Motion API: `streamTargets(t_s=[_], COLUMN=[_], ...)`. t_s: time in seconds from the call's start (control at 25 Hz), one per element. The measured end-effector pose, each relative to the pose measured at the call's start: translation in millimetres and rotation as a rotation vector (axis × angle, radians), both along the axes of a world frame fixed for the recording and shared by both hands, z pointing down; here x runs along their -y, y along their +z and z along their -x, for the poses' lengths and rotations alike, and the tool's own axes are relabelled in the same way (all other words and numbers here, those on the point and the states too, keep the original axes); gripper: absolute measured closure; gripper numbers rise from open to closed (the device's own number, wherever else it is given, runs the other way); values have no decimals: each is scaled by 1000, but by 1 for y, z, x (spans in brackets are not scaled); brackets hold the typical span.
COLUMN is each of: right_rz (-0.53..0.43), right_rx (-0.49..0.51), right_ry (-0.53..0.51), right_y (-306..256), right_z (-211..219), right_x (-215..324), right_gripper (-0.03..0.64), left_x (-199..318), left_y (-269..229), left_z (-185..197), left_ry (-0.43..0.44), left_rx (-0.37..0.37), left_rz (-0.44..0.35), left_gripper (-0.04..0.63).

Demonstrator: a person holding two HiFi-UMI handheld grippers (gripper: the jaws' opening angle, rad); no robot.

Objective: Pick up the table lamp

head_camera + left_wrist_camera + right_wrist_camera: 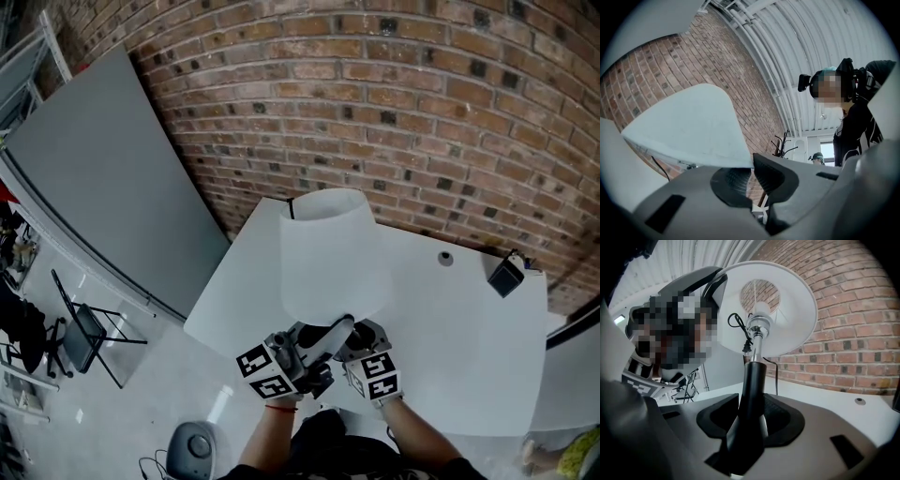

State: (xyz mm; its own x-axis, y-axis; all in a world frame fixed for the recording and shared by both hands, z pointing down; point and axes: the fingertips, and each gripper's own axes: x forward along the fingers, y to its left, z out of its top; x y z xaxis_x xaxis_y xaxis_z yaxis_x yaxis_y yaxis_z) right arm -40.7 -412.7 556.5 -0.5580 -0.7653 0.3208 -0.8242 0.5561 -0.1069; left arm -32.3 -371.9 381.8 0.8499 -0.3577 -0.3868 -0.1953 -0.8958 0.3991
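Observation:
The table lamp has a white shade (pixel 333 253) and a black stem (pixel 752 390) with a chrome neck, and it is off the white table (pixel 469 328). My right gripper (pixel 750 423) is shut on the black stem, which runs up between its pads. My left gripper (pixel 751 174) is nearly closed, with the lower rim of the shade (pixel 693 122) pinched between its pads. In the head view both grippers sit just below the shade, left gripper (pixel 333 333) and right gripper (pixel 364 339) close together. A black cord (pixel 739 329) hangs by the neck.
A brick wall (pixel 422 112) stands behind the table. A large grey board (pixel 103 187) leans at the left, with a folding chair (pixel 84 333) on the floor below it. A black box (pixel 507 275) and a small round fitting (pixel 445 258) lie at the table's far right.

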Motion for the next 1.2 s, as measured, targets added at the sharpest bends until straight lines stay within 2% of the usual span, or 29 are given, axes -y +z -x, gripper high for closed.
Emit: streamTargets(t_s=[0.56,1.2], right_rz=[-160,-319], right_rx=[64,78], right_ry=[15,14], right_y=[-83,-160], right_z=[-21,-33], right_x=[-11,-37], right_gripper=[456,456], left_x=[-39,-83], left_y=[-73,-138], left_z=[-32,-48], left_ry=[-1,-35], left_rx=[62,70], left_rz=[-156,-279], left_gripper=[574,574])
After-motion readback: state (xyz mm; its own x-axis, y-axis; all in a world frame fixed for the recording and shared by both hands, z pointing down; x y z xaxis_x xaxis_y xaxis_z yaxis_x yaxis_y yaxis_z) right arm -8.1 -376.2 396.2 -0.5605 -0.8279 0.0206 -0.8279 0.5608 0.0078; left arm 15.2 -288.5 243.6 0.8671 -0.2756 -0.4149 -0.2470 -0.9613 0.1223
